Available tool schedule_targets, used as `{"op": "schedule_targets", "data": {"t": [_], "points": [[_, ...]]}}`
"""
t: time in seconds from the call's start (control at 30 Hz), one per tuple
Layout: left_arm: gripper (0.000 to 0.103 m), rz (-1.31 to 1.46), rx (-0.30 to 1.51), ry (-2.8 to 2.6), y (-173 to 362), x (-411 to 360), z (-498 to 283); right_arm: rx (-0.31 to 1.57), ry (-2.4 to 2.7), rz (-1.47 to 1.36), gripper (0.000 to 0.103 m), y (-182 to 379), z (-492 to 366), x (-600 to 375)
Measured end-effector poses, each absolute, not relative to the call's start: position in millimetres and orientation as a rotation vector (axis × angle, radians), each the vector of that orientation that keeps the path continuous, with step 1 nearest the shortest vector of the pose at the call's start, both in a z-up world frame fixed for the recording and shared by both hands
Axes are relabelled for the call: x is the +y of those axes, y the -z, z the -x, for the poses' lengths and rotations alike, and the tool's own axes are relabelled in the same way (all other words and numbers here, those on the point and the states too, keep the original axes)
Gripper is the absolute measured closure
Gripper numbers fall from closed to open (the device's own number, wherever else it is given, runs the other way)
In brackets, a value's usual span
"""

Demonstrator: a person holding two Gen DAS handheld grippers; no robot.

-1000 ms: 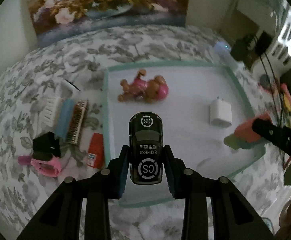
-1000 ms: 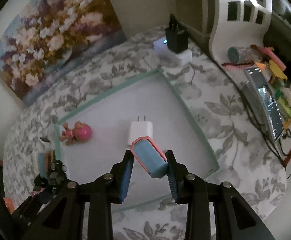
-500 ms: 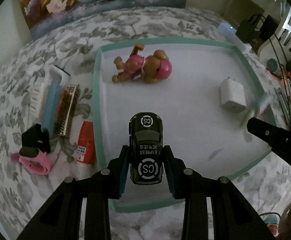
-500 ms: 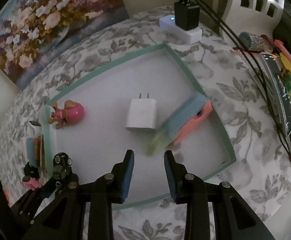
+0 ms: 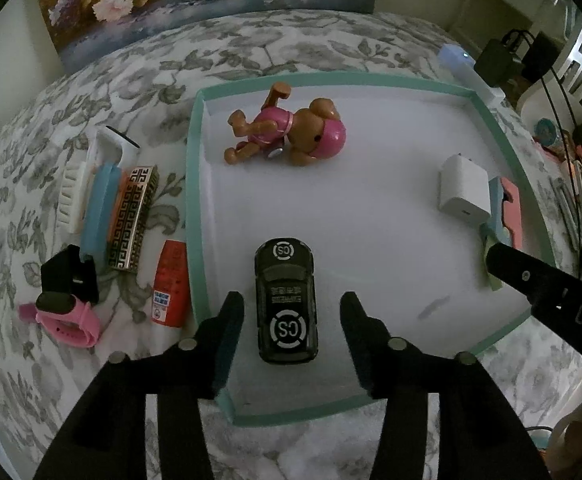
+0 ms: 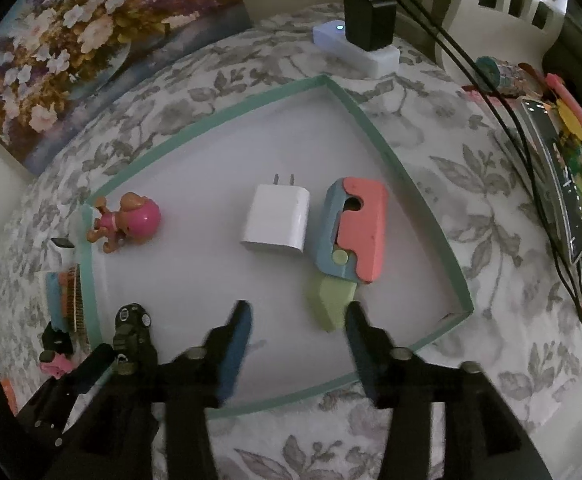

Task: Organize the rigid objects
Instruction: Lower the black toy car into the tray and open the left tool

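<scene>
A white tray with a teal rim point(image 5: 193, 208) point(image 6: 415, 196) lies on a floral cloth. A black toy car point(image 5: 285, 300) point(image 6: 131, 328) rests on the tray floor between the fingers of my left gripper point(image 5: 291, 312), whose jaws are opening and stand clear of its sides. My right gripper point(image 6: 297, 316) is opening too, with nothing between its fingers. Just beyond it lies a pink, blue and green toy knife point(image 6: 349, 240) point(image 5: 505, 216) beside a white charger point(image 6: 277, 220) point(image 5: 463, 194). A pink-helmeted toy dog point(image 5: 291, 130) point(image 6: 127, 220) lies at the tray's far left.
Left of the tray lie a white brush point(image 5: 73, 192), a blue case point(image 5: 99, 208), a patterned comb point(image 5: 131, 216), a red tube point(image 5: 169, 284), a pink watch point(image 5: 67, 320) and a black clip point(image 5: 71, 276). A power strip with a black adapter point(image 6: 369, 24) sits behind; pens and cables clutter the right.
Both grippers opened. The left one let go of the black car, which now sits in the tray. The right one dropped the toy knife, which now lies flat beside the charger.
</scene>
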State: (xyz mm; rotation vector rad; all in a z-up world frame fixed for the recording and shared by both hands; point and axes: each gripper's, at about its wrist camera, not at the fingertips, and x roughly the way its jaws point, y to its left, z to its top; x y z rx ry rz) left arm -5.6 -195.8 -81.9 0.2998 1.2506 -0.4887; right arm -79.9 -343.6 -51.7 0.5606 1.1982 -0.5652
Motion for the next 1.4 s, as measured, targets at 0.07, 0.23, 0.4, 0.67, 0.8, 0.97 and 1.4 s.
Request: {"op": "schedule_targets", "data": {"t": [0.07, 0.23, 0.4, 0.67, 0.8, 0.97, 1.4], "points": [[0.048, -0.300, 1.249, 0.482, 81, -195, 5, 1.197, 0.568, -0.555, 0.046, 51, 80, -344], [0.047, -0.282, 1.233, 0.448, 76, -188, -2, 1.201, 0.575, -0.549, 0.038, 51, 80, -344], [0.036, -0.242, 1.229, 0.423, 72, -178, -9, 1.203, 0.576, -0.536, 0.028, 52, 79, -344], [0.014, -0.188, 1.190, 0.365, 62, -164, -18, 1.205, 0.576, -0.514, 0.016, 52, 78, -343], [0.011, -0.181, 1.175, 0.326, 61, -157, -23, 1.203, 0.571, -0.505, 0.007, 53, 77, -344], [0.010, -0.166, 1.161, 0.259, 61, -144, -30, 1.186, 0.570, -0.478, 0.000, 51, 76, -342], [0.010, -0.064, 1.157, 0.239, 47, -117, -44, 1.177, 0.559, -0.440, 0.000, 48, 72, -333]]}}
